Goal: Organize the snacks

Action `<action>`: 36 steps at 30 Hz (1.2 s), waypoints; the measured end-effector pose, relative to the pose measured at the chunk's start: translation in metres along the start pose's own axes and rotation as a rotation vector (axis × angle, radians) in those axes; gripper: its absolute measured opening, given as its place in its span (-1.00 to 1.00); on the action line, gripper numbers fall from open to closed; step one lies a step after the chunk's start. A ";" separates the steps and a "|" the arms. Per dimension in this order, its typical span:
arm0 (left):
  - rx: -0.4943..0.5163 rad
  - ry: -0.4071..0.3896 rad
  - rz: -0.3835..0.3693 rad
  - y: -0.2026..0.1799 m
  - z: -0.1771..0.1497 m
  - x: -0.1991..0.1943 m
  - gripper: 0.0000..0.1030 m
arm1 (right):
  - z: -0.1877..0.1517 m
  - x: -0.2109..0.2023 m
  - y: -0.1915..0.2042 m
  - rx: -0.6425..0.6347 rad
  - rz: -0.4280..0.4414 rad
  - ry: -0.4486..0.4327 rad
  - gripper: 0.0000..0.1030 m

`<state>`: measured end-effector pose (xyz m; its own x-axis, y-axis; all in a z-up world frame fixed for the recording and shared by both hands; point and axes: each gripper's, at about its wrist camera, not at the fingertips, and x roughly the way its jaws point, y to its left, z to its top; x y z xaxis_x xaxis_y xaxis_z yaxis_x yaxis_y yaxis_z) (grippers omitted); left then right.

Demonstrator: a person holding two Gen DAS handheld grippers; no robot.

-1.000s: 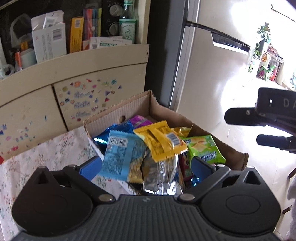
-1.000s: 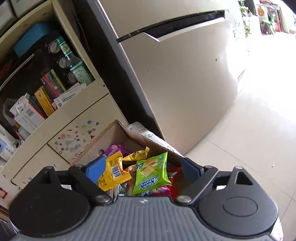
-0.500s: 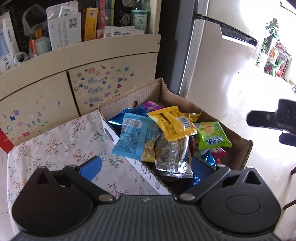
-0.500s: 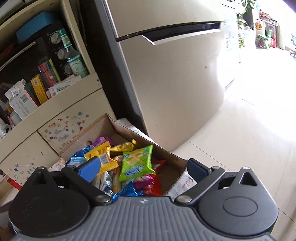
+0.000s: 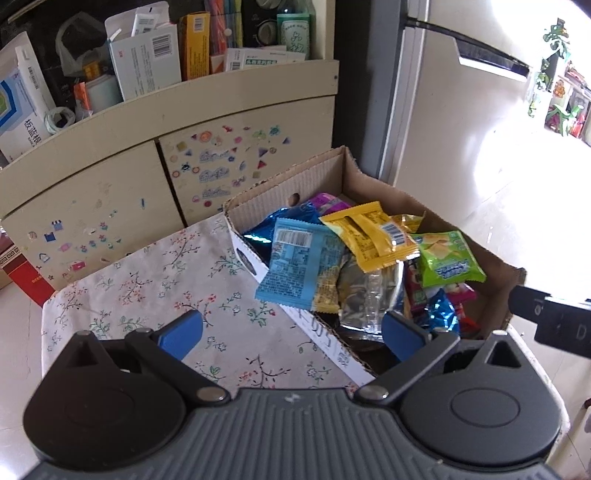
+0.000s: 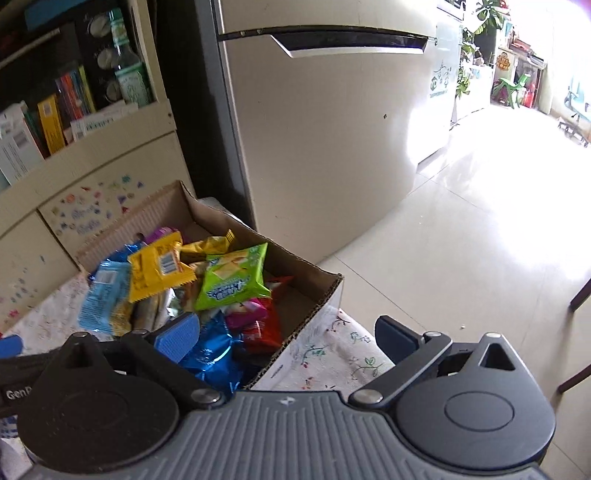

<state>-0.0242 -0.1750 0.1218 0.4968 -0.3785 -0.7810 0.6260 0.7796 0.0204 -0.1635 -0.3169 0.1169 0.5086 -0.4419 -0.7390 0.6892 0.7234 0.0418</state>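
An open cardboard box [image 5: 280, 184] stands on a floral tablecloth [image 5: 147, 280], heaped with snack packets. On top lie a light blue packet [image 5: 299, 269], a yellow packet [image 5: 373, 236], a green packet [image 5: 447, 262] and a silver one [image 5: 369, 295]. My left gripper [image 5: 291, 334] hovers open over the box's near long wall, holding nothing. My right gripper [image 6: 286, 339] is wide open above the box's near corner [image 6: 314, 306], with a blue foil packet [image 6: 210, 354] and a red one [image 6: 262, 325] below it. The green packet [image 6: 232, 277] lies just beyond.
A cream cabinet [image 5: 110, 192] covered in stickers stands behind the table; its shelf holds boxes and a green bottle [image 5: 291, 29]. A fridge [image 6: 332, 129] stands to the right of the box, with tiled floor [image 6: 461, 240] beyond the table's right edge.
Both grippers have drawn back from the box, so more tablecloth shows. The right gripper's jaws have spread wider and it has shifted right, towards the box's corner.
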 end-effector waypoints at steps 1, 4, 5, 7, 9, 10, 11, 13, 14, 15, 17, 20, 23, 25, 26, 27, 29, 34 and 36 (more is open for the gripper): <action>0.002 0.005 0.009 0.000 0.000 0.002 0.99 | -0.001 0.001 0.001 -0.002 -0.008 0.005 1.00; 0.009 0.034 0.029 0.001 0.002 0.008 0.99 | -0.001 0.009 0.006 -0.011 -0.028 0.031 1.00; 0.007 0.039 0.036 0.001 0.002 0.010 0.99 | -0.002 0.011 0.007 -0.012 -0.030 0.040 1.00; 0.009 0.051 0.055 0.003 0.002 0.014 0.99 | -0.003 0.015 0.010 -0.010 -0.028 0.058 1.00; 0.021 0.057 0.074 0.003 0.003 0.017 0.99 | -0.004 0.017 0.012 -0.008 -0.028 0.071 1.00; 0.023 0.058 0.080 0.003 0.004 0.018 0.99 | -0.004 0.018 0.014 -0.011 -0.028 0.076 1.00; 0.021 0.059 0.084 0.003 0.005 0.020 0.99 | -0.004 0.019 0.016 -0.016 -0.030 0.079 1.00; 0.015 0.063 0.088 0.005 0.007 0.022 0.99 | -0.004 0.022 0.019 -0.029 -0.037 0.085 1.00; 0.017 0.064 0.090 0.005 0.007 0.023 0.99 | -0.004 0.023 0.020 -0.037 -0.041 0.088 1.00; 0.021 0.064 0.096 0.004 0.008 0.024 0.99 | -0.004 0.024 0.022 -0.043 -0.046 0.093 1.00; 0.030 0.064 0.111 0.003 0.008 0.026 0.99 | -0.003 0.027 0.023 -0.049 -0.050 0.102 1.00; 0.037 0.074 0.129 0.002 0.008 0.030 0.99 | -0.002 0.029 0.024 -0.045 -0.051 0.109 1.00; 0.037 0.080 0.126 0.001 0.007 0.033 0.99 | -0.001 0.030 0.024 -0.038 -0.046 0.111 1.00; 0.032 0.084 0.126 0.000 0.007 0.035 0.99 | -0.001 0.031 0.025 -0.039 -0.043 0.112 1.00; 0.029 0.087 0.125 -0.001 0.007 0.035 0.99 | -0.001 0.031 0.026 -0.040 -0.042 0.113 1.00; 0.026 0.090 0.123 -0.001 0.007 0.036 0.99 | -0.001 0.031 0.027 -0.042 -0.041 0.113 1.00; 0.025 0.091 0.118 -0.002 0.008 0.037 0.99 | -0.002 0.032 0.028 -0.045 -0.038 0.115 1.00; 0.028 0.089 0.106 -0.005 0.007 0.038 0.99 | -0.001 0.032 0.029 -0.044 -0.041 0.114 1.00; 0.030 0.091 0.096 -0.006 0.007 0.038 0.99 | -0.001 0.032 0.027 -0.036 -0.043 0.115 1.00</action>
<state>-0.0049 -0.1970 0.0967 0.4996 -0.2553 -0.8278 0.5965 0.7943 0.1150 -0.1286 -0.3112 0.0939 0.4148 -0.4106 -0.8120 0.6893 0.7243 -0.0141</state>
